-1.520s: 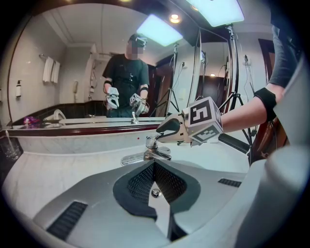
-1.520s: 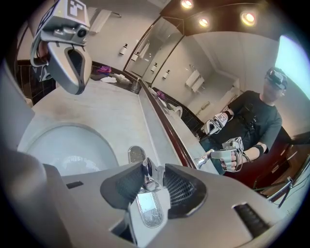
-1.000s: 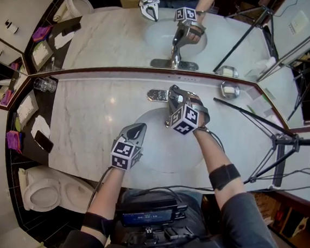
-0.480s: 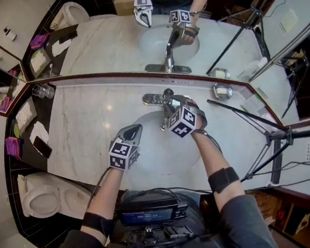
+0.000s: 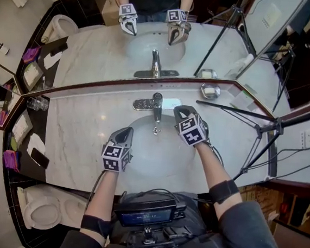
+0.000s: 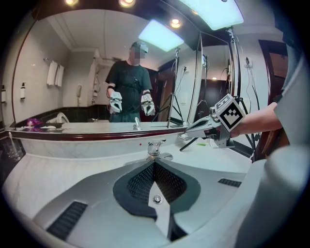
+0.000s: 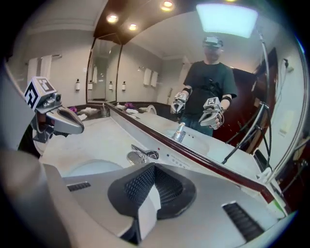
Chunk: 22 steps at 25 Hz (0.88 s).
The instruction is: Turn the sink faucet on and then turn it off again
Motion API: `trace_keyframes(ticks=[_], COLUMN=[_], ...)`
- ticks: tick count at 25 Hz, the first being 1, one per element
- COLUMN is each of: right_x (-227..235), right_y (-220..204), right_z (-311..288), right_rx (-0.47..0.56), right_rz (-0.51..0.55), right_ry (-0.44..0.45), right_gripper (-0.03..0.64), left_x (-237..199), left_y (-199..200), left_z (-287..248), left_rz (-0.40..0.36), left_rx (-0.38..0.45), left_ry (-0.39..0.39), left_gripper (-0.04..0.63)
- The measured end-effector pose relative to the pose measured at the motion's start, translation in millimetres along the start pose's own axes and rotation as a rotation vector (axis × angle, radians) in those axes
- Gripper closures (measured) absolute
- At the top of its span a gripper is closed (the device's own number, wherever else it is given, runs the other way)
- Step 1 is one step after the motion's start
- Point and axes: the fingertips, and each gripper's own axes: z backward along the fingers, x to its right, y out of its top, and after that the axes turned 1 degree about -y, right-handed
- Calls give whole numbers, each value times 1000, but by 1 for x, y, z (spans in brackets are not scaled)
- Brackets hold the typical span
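Your right gripper (image 5: 180, 112) has come off the chrome single-lever faucet (image 5: 156, 109). It now hangs just to the right of the faucet, clear of it. A second ago it sat over the faucet's lever with its jaws apart. Those jaws have just been closing and now meet, with nothing between them.

The faucet is now uncovered. It stands at the back of the white oval sink basin (image 5: 142, 147), against the foot of the wall mirror (image 5: 96, 49), with its spout reaching out over the bowl toward you.

Your left gripper (image 5: 124, 135) stays where it was, in front of the faucet and to its left, above the basin's near rim. Its jaws are pressed together on nothing and do not touch the faucet.

Each gripper's cube (image 5: 191, 131) carries black-and-white square marker patterns. The dark screen (image 5: 146, 217) on the rig at your chest, well in front of the faucet, shows pale lettering too small to read.
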Motion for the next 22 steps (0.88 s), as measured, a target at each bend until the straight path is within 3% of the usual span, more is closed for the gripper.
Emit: trace_keyframes(ticks=[12, 16, 22], right_x=[-1, -7, -8], right_y=[-65, -79, -86], right_z=[66, 79, 84], right_rx=[130, 151, 153], right_rz=[-469, -540, -529], right_ry=[-13, -26, -49], right_gripper=[598, 598, 598], left_x=[6, 9, 11], left_y=[3, 6, 6], left_z=[3, 4, 6], left_rz=[12, -6, -3], left_rx=[29, 38, 44], left_ry=[4, -4, 4], left_gripper=[595, 595, 595])
